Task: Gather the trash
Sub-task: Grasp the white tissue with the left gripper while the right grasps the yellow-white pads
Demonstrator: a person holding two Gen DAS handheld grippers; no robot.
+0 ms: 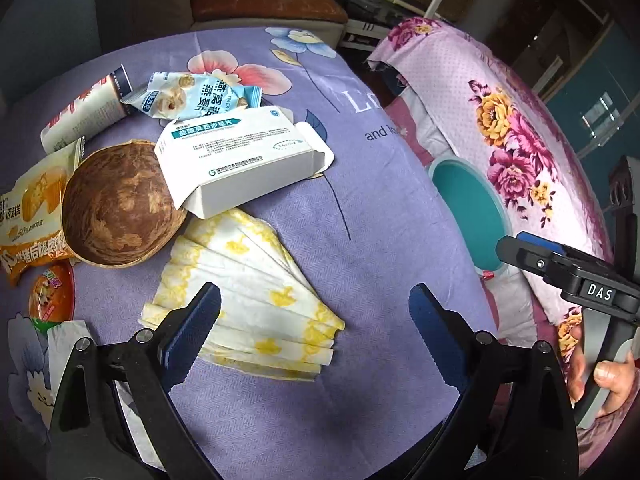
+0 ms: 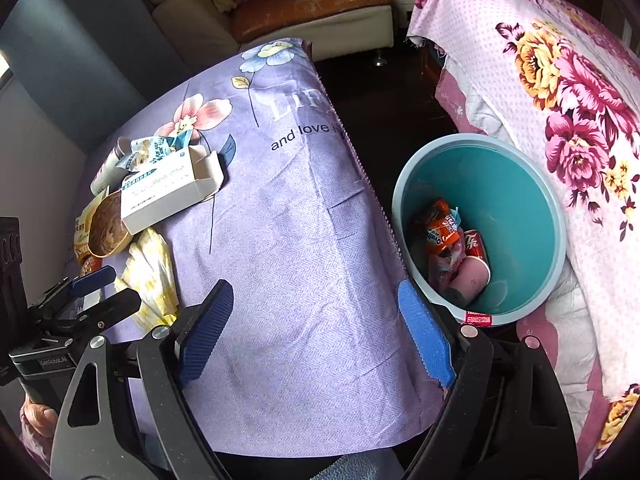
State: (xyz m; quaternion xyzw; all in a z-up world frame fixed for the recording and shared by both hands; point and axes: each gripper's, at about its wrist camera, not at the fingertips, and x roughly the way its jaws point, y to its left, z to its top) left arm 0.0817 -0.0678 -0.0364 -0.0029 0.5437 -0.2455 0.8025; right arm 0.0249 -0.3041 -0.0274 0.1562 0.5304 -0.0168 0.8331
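Trash lies at the left of the purple-clothed table (image 1: 380,240): a folded white and yellow napkin (image 1: 248,292), a white medicine box (image 1: 240,156) leaning on a brown coconut shell (image 1: 116,208), a blue snack wrapper (image 1: 196,94), a white cup on its side (image 1: 84,112) and an orange wrapper (image 1: 32,216). My left gripper (image 1: 316,332) hangs open above the napkin's near edge, nothing between its fingers. My right gripper (image 2: 316,332) is open and empty over the bare cloth (image 2: 288,220), left of the teal bin (image 2: 516,176). The bin holds an orange wrapper (image 2: 440,228), a red can and a pink cup.
The bin stands on the floor in the gap between the table's right edge and furniture draped in pink floral cloth (image 2: 560,100). A small orange tub (image 1: 52,292) sits at the table's near left. A sofa (image 2: 304,4) lies beyond the table.
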